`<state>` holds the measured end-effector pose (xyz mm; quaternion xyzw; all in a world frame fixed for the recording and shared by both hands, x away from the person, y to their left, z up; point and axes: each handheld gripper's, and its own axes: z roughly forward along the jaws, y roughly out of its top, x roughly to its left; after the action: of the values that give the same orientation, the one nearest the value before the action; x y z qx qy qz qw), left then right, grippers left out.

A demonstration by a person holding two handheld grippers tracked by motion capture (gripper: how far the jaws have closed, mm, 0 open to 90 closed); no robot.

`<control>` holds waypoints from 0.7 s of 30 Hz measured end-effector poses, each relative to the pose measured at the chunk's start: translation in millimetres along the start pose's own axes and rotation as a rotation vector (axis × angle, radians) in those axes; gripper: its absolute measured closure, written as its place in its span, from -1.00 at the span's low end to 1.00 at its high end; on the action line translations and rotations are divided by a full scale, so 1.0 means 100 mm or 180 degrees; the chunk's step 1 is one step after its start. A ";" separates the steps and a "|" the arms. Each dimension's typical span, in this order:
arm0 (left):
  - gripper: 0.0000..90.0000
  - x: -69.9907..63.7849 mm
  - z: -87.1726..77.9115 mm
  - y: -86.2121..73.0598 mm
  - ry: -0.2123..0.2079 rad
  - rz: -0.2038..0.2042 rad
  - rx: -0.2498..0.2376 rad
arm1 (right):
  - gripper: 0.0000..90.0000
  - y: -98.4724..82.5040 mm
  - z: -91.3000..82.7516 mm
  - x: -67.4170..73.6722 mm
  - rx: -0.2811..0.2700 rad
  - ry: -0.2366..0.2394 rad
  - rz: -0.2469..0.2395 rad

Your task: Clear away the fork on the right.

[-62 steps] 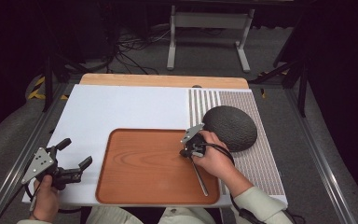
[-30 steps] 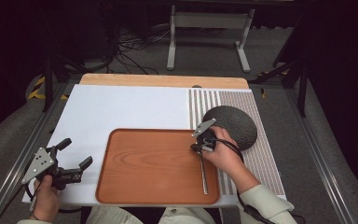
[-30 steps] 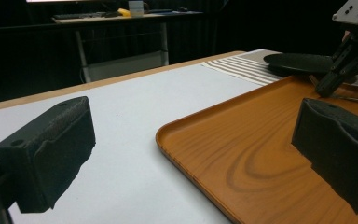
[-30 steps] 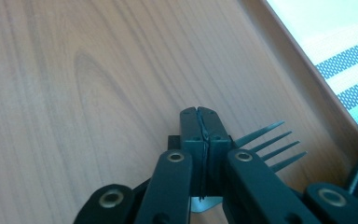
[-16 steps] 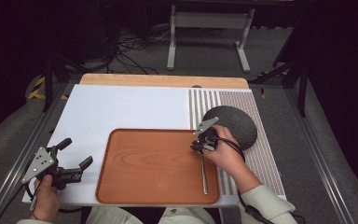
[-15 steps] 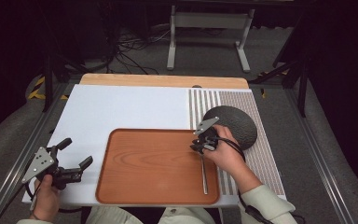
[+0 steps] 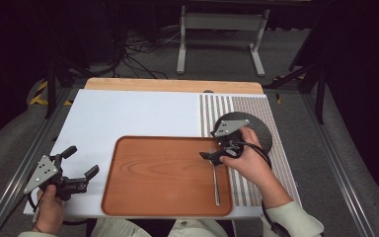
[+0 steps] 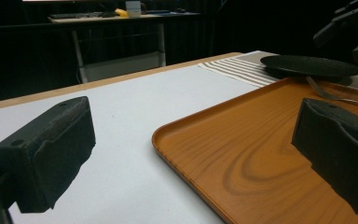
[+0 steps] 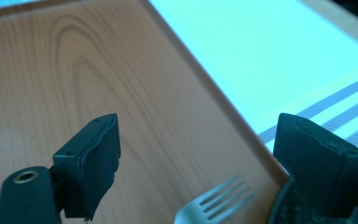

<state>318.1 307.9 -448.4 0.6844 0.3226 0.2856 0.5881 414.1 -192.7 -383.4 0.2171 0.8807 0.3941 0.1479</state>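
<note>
A metal fork (image 7: 215, 180) lies flat along the right side of the wooden tray (image 7: 158, 177), tines toward the far end. My right gripper (image 7: 207, 156) hovers just above the tines. Its jaws have just been opening and now stand open, with nothing pressed between them. In the right gripper view the fork tines (image 9: 219, 198) lie on the tray (image 9: 98, 70) below the right gripper (image 9: 196, 154). My left gripper (image 7: 83, 160) rests left of the tray, open and empty. In its own view the left gripper (image 8: 193, 154) looks across the tray (image 8: 261, 154).
A dark round plate (image 7: 261, 133) sits on the striped placemat (image 7: 212, 108) right of the tray, close behind the right hand. A white mat (image 7: 128, 113) covers the table beyond and left of the tray. The plate (image 8: 307, 65) and fork (image 8: 326, 91) show far off in the left gripper view.
The right gripper has opened, let go of the fork and lifted slightly; the fork now lies on the tray's right side. The left gripper has stayed still.
</note>
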 end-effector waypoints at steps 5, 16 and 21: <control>-1.00 -0.01 0.01 -0.01 0.0001 0.0007 0.0013 | -0.68 -0.06 -0.19 -0.05 -0.0237 -0.0067 0.0048; -1.00 -0.01 0.00 0.00 0.0007 0.0007 0.0016 | -0.71 -0.27 -0.58 -0.16 -0.0673 -0.0220 0.0168; -1.00 -0.01 -0.01 0.00 0.0009 0.0010 0.0023 | -0.72 -0.42 -0.70 -0.19 -0.0833 -0.0283 0.0258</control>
<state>317.1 307.6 -448.8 0.6866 0.3234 0.2864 0.5847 388.6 -271.3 -368.1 0.2487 0.8048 0.5013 0.1977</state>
